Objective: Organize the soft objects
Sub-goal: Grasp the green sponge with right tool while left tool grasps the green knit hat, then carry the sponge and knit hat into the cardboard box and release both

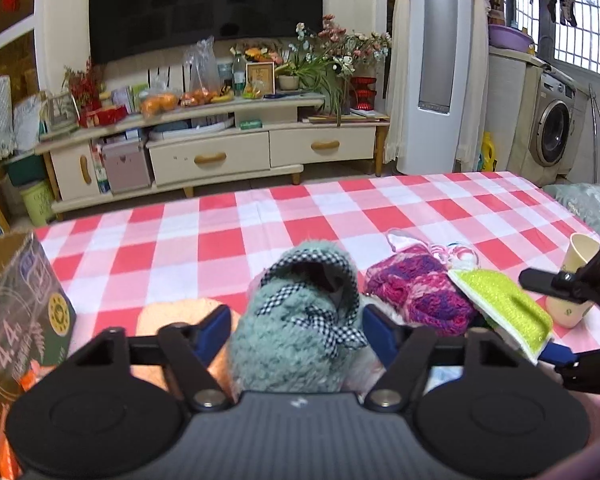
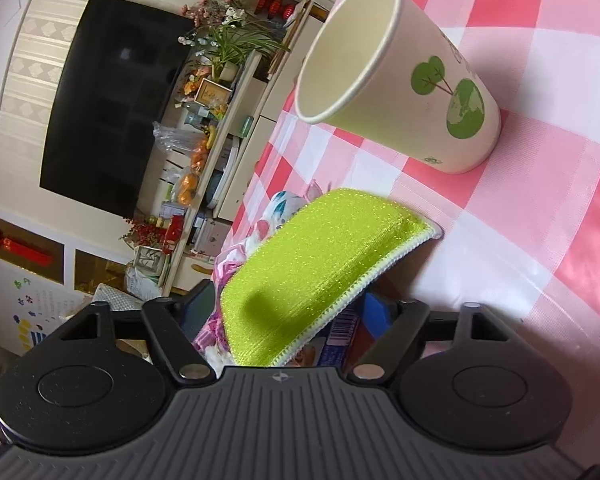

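Observation:
My left gripper (image 1: 296, 330) has its blue pads on both sides of a fluffy teal slipper (image 1: 296, 332) with checked trim, above the red checked tablecloth (image 1: 204, 236). A pink and purple knitted piece (image 1: 420, 292) lies right of it. A lime green sponge pad (image 1: 504, 306) leans on the knit. My right gripper (image 2: 288, 316) straddles this sponge (image 2: 316, 268), fingers wide apart; it also shows at the right of the left wrist view (image 1: 580, 312). An orange soft thing (image 1: 180, 312) lies left, partly hidden.
A paper cup (image 2: 404, 80) with green tree print stands just beyond the sponge, also visible in the left wrist view (image 1: 576, 276). A printed cardboard box (image 1: 16, 320) stands at the left edge. A small printed packet (image 2: 340, 340) lies under the sponge. A TV cabinet (image 1: 220, 148) is beyond the table.

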Available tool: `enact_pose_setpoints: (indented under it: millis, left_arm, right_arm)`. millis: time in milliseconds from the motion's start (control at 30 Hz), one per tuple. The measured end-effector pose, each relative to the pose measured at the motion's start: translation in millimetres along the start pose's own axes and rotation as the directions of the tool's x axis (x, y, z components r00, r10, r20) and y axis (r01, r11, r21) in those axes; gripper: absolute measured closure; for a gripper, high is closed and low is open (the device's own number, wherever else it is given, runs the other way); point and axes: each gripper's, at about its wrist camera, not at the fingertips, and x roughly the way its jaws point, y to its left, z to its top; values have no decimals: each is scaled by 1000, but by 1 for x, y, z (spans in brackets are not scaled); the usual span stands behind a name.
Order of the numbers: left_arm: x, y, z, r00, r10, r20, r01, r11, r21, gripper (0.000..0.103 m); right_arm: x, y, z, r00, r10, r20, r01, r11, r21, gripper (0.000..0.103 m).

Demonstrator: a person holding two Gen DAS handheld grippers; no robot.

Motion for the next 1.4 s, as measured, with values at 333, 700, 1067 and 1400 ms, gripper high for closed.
enact_pose_setpoints:
  millis: [333,700,1067,1400]
  left_arm:
    - [-5,14,-1,1000,-22,-15,20,991,-136,57]
    - [-28,21,-4,999,-50,15,52,980,-192,57]
    - [-50,35,-3,993,-84,85,101,971,-217,57]
    - [-71,54,-5,987,-85,136,116,964,-239,57]
  right_arm:
    - [-10,-3,-1,999,-17,39,18,1000,-8,50]
    - [-28,25,-9,996,-12,83,34,962,-271,67]
    - [-35,42,-14,993,-25,111,75,879,-471,74]
    - [-38,59,-12,990,9,142,81,788,-611,78]
